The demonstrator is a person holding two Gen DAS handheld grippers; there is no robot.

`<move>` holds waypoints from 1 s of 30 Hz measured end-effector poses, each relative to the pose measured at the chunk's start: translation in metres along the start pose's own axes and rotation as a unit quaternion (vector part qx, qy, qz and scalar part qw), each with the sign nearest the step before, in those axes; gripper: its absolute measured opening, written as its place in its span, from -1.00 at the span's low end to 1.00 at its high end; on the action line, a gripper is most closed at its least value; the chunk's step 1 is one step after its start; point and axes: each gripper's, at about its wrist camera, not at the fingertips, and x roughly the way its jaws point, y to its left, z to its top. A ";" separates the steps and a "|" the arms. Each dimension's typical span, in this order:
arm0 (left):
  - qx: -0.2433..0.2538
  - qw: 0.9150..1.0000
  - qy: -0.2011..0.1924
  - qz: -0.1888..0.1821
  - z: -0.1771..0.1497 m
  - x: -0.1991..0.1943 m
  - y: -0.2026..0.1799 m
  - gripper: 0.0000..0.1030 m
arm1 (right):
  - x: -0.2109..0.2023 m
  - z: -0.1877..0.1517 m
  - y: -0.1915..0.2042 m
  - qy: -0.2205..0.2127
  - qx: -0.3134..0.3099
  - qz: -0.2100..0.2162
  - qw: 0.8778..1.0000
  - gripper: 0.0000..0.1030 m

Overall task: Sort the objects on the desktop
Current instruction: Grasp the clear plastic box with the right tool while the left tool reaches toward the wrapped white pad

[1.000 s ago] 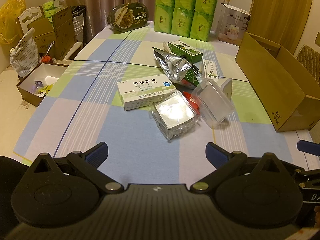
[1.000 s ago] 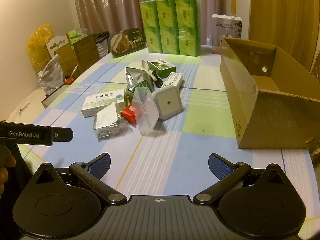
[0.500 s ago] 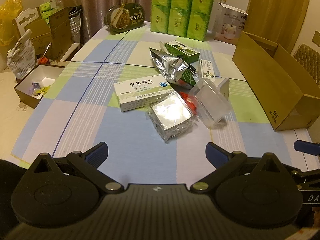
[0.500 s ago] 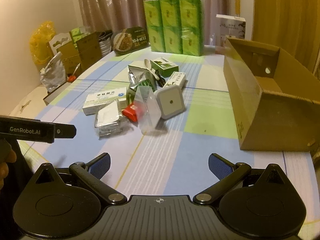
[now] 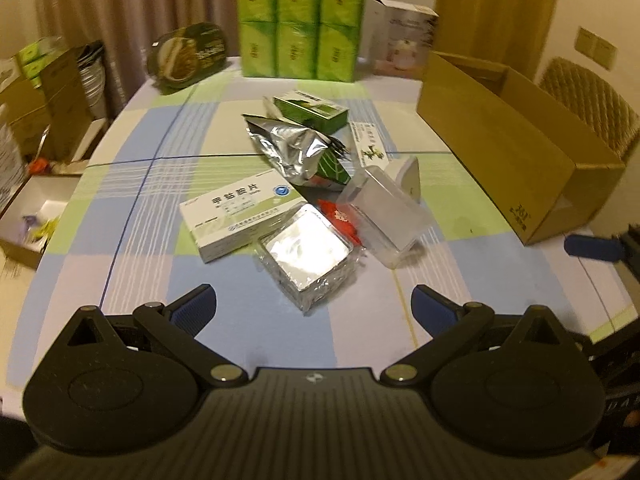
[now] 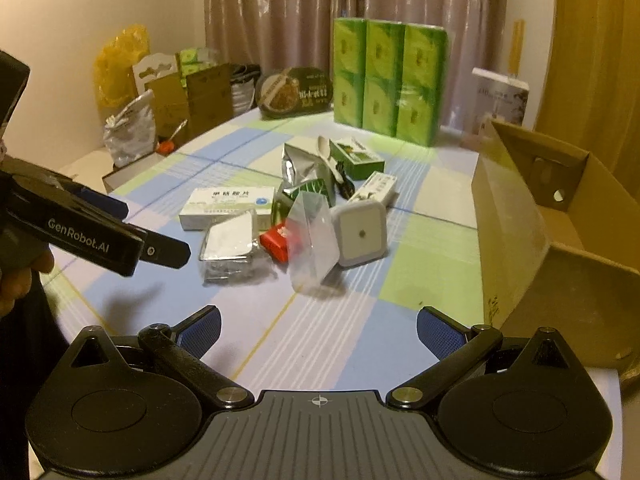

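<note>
A pile of small objects lies mid-table: a white medicine box [image 5: 240,210] [image 6: 228,206], a foil-topped packet [image 5: 306,254] [image 6: 230,242], a clear plastic box [image 5: 382,214] [image 6: 314,226], a red item [image 5: 340,220] [image 6: 278,240], a silver foil bag [image 5: 288,148], a green box [image 5: 316,110] [image 6: 356,156] and a white square device [image 6: 360,234]. My left gripper [image 5: 314,308] is open and empty, just short of the foil packet. My right gripper [image 6: 318,330] is open and empty, in front of the clear box.
An open cardboard box [image 5: 516,148] [image 6: 552,216] lies on its side at the right. Green tissue packs [image 5: 300,20] and a dark oval tin [image 5: 188,56] stand at the back. Boxes and bags [image 6: 168,104] sit off the table's left edge. The left gripper body [image 6: 92,232] shows in the right view.
Both grippers have moved forward toward the pile, which looks larger and closer in both views. The objects have not moved. Both stay open.
</note>
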 end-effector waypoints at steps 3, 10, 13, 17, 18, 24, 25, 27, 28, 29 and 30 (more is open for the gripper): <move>0.001 1.000 0.009 -0.002 0.005 0.009 0.006 0.98 | 0.008 0.002 0.002 0.004 -0.029 0.001 1.000 0.97; 0.079 0.997 0.014 -0.018 0.016 0.030 0.004 0.98 | 0.030 0.005 0.004 0.006 -0.072 0.022 0.997 0.97; 0.149 0.988 0.021 -0.035 0.018 0.043 0.001 0.98 | 0.039 0.008 0.005 0.008 -0.088 0.024 0.996 0.97; 0.208 0.976 0.030 -0.049 0.019 0.064 0.004 0.98 | 0.051 0.012 0.003 0.013 -0.093 0.029 0.995 0.97; 0.217 0.974 0.031 -0.056 0.018 0.068 0.006 0.98 | 0.055 0.012 0.002 0.016 -0.095 0.030 0.995 0.97; 0.295 0.951 0.023 -0.093 0.015 0.083 0.007 0.97 | 0.072 0.016 0.000 0.021 -0.121 0.037 0.992 0.96; 0.307 0.946 0.025 -0.100 0.015 0.086 0.007 0.97 | 0.074 0.017 0.000 0.020 -0.126 0.037 0.991 0.96; 0.321 0.941 0.033 -0.106 0.017 0.095 0.009 0.97 | 0.078 0.019 0.000 0.018 -0.131 0.038 0.991 0.96; 0.323 0.940 0.037 -0.105 0.018 0.100 0.010 0.97 | 0.080 0.020 0.000 0.019 -0.131 0.038 0.990 0.96; 0.323 0.940 0.041 -0.107 0.021 0.104 0.012 0.97 | 0.082 0.021 -0.001 0.019 -0.132 0.039 0.990 0.96; 0.321 0.939 0.044 -0.112 0.022 0.106 0.014 0.96 | 0.084 0.022 -0.001 0.020 -0.134 0.040 0.990 0.96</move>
